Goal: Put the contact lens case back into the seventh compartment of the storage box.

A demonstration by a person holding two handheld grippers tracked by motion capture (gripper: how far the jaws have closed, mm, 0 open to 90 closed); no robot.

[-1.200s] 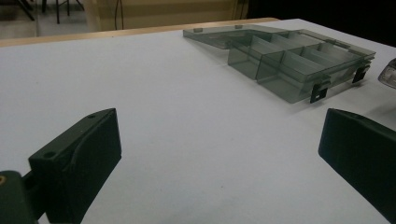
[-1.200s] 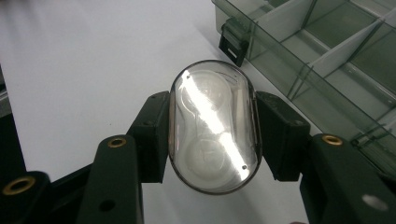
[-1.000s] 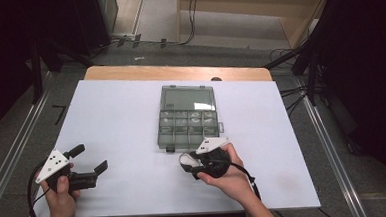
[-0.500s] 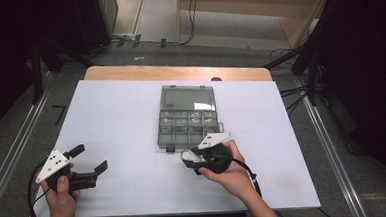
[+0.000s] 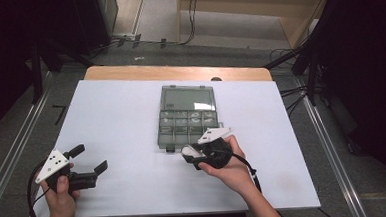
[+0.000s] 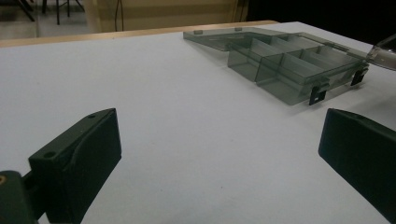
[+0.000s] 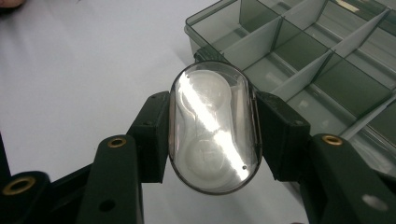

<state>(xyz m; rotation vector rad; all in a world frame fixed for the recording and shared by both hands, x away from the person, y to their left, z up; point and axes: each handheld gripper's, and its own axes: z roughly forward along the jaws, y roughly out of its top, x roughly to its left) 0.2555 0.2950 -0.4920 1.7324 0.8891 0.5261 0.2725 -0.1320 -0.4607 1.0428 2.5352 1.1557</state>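
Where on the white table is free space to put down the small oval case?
Bare white table lies between the left gripper and the open organizer box; also right of the box. The crowded spot is the box's near edge, where the right gripper grips the oval case.
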